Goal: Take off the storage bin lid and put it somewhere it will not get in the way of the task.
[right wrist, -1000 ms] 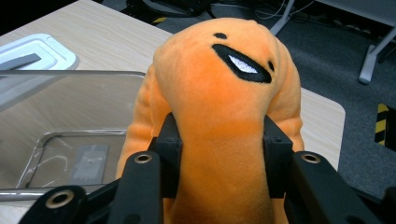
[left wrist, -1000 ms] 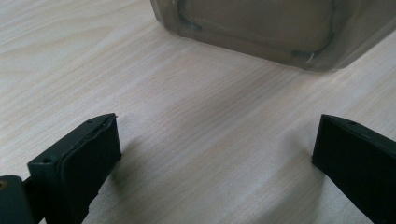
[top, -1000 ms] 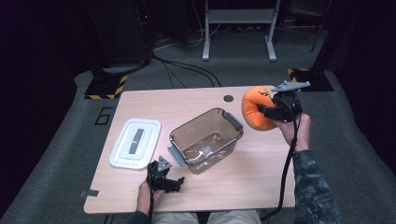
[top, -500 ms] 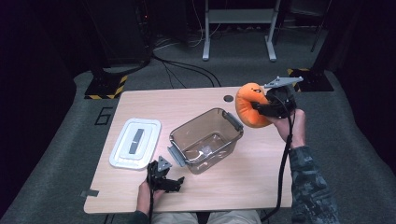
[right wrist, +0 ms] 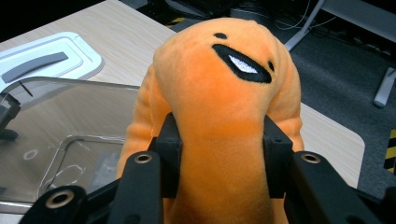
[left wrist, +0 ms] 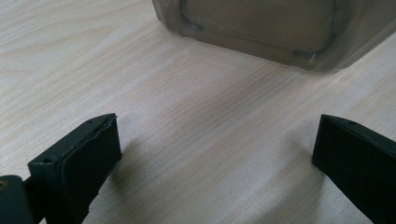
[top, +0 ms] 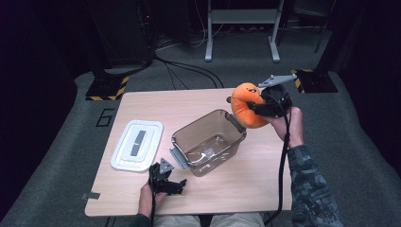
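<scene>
The wooden tabletop carries three things, with bare board along its far edge and near its right edge. Largest on it is a clear brownish plastic container, lidless, standing a little right of the middle and turned at an angle to the edges; the left gripper view shows its near wall resting on the wood grain. Its white lid, with a grey strip down the centre, lies flat near the left edge, apart from the container.

The orange plush toy, with a stitched black mouth and small dark eyes, is held up off the tabletop above the container's far right corner, toward the far right corner of the tabletop. The right claw is clenched on it: in the right gripper view both black pads press into the plush from either side, pinching a waist into the soft body. The person's right hand comes in from the right edge, a camouflage-patterned sleeve behind it.

The left claw sits low at the near edge, just in front of the container's near left corner. It stands released, jaws wide apart with only bare wood between them.
</scene>
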`<state>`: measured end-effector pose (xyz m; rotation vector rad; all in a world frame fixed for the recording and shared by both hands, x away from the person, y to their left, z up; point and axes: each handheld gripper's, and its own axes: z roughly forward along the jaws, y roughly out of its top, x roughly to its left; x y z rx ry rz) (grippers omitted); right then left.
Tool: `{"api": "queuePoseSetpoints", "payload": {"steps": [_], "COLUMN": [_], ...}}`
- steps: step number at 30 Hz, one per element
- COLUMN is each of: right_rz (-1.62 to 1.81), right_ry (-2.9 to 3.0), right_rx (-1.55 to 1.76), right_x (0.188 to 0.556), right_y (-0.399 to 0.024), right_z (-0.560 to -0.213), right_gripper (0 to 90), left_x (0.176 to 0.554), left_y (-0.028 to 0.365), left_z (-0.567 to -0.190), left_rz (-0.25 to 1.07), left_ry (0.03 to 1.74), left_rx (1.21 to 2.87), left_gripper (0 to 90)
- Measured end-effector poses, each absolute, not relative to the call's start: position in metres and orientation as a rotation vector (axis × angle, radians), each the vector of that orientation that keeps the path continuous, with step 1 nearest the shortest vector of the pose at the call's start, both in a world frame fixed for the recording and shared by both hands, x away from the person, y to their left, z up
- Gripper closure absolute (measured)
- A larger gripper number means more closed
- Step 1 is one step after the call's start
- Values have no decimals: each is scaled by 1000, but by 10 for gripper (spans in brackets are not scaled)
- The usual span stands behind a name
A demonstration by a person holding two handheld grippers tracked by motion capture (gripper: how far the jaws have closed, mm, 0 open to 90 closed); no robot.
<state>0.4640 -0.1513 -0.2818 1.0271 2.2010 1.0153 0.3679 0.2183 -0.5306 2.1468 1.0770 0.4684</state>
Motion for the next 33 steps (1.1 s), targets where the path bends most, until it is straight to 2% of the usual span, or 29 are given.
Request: {"api": "queuePoseSetpoints", "payload": {"steps": [33], "right_rz": [977], "right_ry": [2297], "right_rx": [954], "right_x": [475], "right_y": [-114], "right_z": [-283], "right_gripper": [601], "left_x": [368], "left_y": [218], "left_z": [-531], "left_rz": [468], "left_ry": [1075], "left_rx": [2148], "left_gripper": [9]}}
